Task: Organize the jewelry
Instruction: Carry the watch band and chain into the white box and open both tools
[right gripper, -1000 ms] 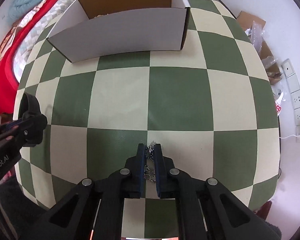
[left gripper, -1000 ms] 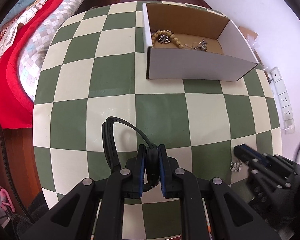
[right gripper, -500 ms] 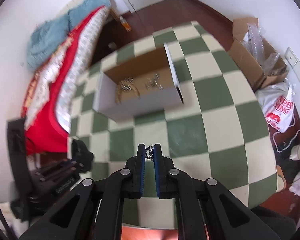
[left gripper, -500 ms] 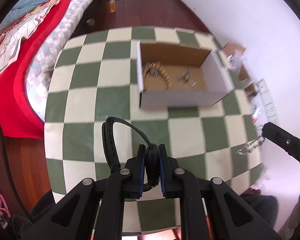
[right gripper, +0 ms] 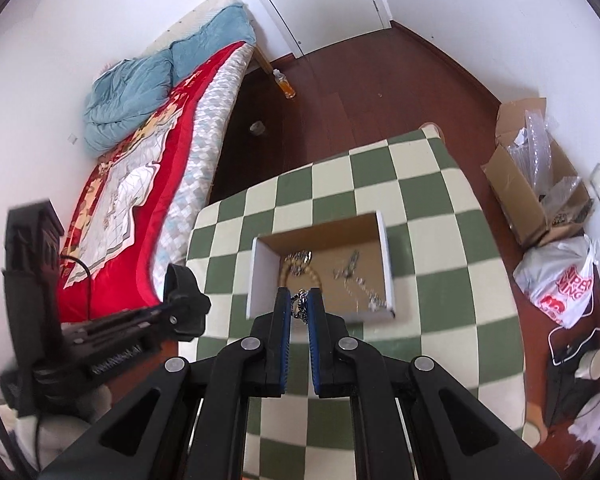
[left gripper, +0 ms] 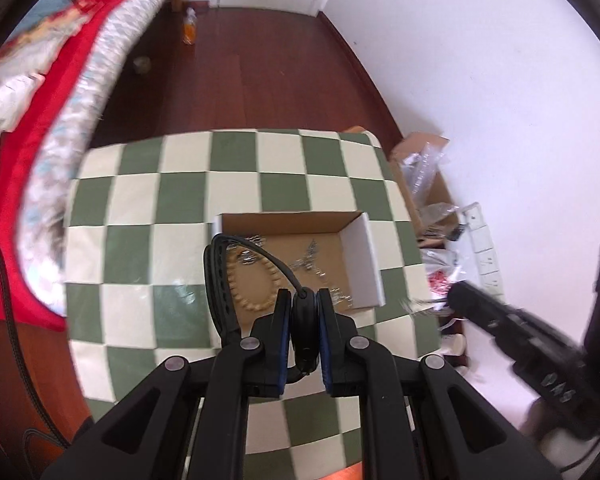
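My left gripper (left gripper: pixel 305 300) is shut on a black watch (left gripper: pixel 304 320); its strap (left gripper: pixel 218 280) loops up to the left of the fingers. My right gripper (right gripper: pixel 299 300) is shut on a silver chain (right gripper: pixel 300 307) that hangs between its blue pads. Both are high above the green and cream checked table (right gripper: pixel 440 248). An open white cardboard box (right gripper: pixel 386 256) stands on it, holding a wooden bead bracelet (left gripper: pixel 256 304) and silver pieces (right gripper: pixel 350 270). The right gripper (left gripper: pixel 452 300) appears at the right of the left wrist view, blurred. The left gripper (right gripper: pixel 180 280) shows at the left of the right wrist view.
A bed with a red quilt (right gripper: pixel 140 168) and a blue blanket (right gripper: pixel 140 88) runs along the table's left side. On the floor to the right lie a brown carton (right gripper: pixel 528 184) and a white plastic bag (right gripper: pixel 560 280). An orange bottle (right gripper: pixel 286 84) stands on the wooden floor.
Both grippers have risen well above the table, each keeping its piece. The chain left the tabletop. The box now looks smaller and its inside is in full view from above.
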A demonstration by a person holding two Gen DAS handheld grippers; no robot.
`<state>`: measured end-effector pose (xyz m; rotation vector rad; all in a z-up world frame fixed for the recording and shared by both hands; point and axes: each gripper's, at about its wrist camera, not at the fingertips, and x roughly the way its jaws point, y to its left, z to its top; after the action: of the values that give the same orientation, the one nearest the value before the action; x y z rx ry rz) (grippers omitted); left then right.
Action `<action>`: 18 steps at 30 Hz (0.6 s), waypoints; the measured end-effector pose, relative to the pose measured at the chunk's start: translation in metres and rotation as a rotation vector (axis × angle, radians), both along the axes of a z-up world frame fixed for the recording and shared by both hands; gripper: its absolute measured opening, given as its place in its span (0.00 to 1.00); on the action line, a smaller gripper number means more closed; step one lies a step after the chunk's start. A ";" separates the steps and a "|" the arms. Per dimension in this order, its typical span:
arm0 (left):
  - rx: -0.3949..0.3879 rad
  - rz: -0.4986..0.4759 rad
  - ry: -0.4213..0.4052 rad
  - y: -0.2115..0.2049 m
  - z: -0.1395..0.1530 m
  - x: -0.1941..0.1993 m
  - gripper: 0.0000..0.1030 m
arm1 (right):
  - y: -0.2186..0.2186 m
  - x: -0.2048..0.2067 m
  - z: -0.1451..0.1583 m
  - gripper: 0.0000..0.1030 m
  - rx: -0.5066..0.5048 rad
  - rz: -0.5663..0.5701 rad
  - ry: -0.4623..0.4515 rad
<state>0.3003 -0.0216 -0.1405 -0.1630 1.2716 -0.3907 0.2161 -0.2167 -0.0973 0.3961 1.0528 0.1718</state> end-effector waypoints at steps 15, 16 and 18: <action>-0.099 0.065 0.323 -0.014 -0.090 0.074 0.12 | 0.003 0.084 -0.091 0.09 -0.009 0.010 0.186; -0.104 0.083 0.341 -0.012 -0.093 0.076 0.14 | 0.003 0.088 -0.095 0.10 -0.012 0.013 0.195; -0.095 0.095 0.327 -0.011 -0.091 0.079 0.22 | 0.003 0.094 -0.102 0.10 -0.008 0.014 0.226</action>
<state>0.3789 -0.0325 -0.2314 -0.3787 1.5608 -0.3512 0.3100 -0.2137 -0.1994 0.4075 1.2788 0.1373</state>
